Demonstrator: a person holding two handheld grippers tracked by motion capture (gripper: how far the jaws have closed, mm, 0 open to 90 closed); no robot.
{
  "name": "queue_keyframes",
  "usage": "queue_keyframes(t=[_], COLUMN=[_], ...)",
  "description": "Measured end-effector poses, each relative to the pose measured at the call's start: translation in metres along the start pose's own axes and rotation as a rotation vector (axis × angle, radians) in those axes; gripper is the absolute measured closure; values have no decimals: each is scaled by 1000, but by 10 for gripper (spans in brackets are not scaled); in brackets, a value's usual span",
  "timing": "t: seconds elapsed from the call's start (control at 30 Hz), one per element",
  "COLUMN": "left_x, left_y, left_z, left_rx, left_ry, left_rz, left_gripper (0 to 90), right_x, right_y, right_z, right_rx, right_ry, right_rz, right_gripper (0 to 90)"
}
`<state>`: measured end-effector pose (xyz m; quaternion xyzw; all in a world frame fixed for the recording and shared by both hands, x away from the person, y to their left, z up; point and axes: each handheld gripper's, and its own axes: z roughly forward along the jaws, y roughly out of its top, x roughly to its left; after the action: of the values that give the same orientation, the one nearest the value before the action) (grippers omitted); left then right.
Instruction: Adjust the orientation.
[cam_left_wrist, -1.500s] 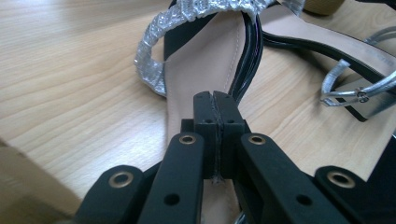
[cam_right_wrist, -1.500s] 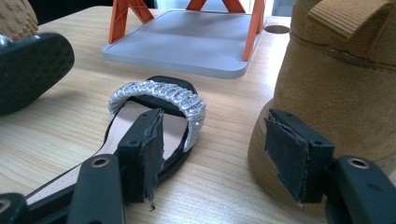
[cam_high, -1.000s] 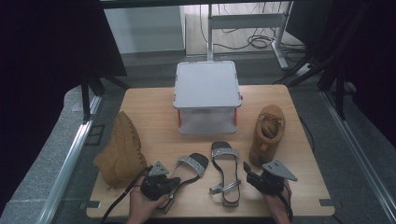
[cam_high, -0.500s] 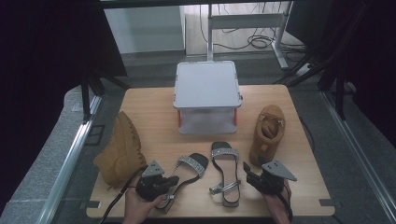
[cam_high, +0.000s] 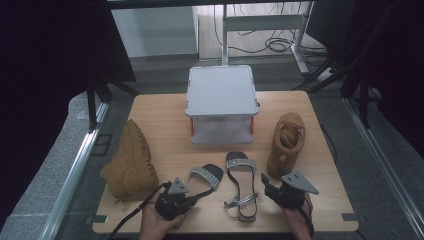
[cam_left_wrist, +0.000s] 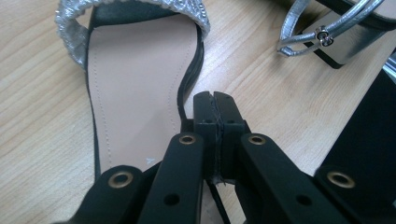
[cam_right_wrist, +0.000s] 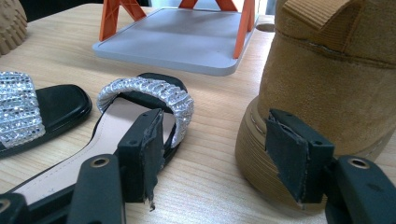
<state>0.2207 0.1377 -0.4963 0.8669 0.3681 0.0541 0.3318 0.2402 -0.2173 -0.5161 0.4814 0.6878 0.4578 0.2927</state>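
Left hand-held gripper (cam_left_wrist: 215, 100) clenched on the sandal's thin strap (cam_left_wrist: 181, 100).
Light, floppy sandal (cam_left_wrist: 140, 88); the strap could slip, the stiff sole edge beside it grips better.

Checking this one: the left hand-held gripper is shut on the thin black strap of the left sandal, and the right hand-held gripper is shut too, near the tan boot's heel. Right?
Not quite. The right hand-held gripper is open: the right gripper view shows its jaws standing apart with bare table between them, near the tan boot. The rest holds: the left hand-held gripper is shut on the thin black strap of the left sandal.
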Motion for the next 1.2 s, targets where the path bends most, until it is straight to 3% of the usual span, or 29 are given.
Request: queue_keyframes(t=[0.2,0.33,0.57,0.73,1.0,1.1,1.2], left_x=[-4,-10,-8,-2,1,2,3], left_y=[2,2,2,0,-1,0,1], left_z=[0,3,4,5,4,0,-8], left_rx=[20,62,72,99,91,62,6], left_ry=[24,38,46,112,79,64,14], left_rz=[21,46,53,62,50,43,24], left_gripper=[893,892,895,894,887,881,875], right_x=[0,0,-1,-1,0,0,0], right_y=[0,0,0,0,-1,-1,0], right_z=[0,0,0,0,0,0,0], right_rx=[0,0,1,0,3,3,-1], right_ry=[1,0,-5,-6,-5,-4,-3], right_rz=[-1,0,-1,-6,-8,-9,-6], right_gripper=[380,380,380,380,380,380,380])
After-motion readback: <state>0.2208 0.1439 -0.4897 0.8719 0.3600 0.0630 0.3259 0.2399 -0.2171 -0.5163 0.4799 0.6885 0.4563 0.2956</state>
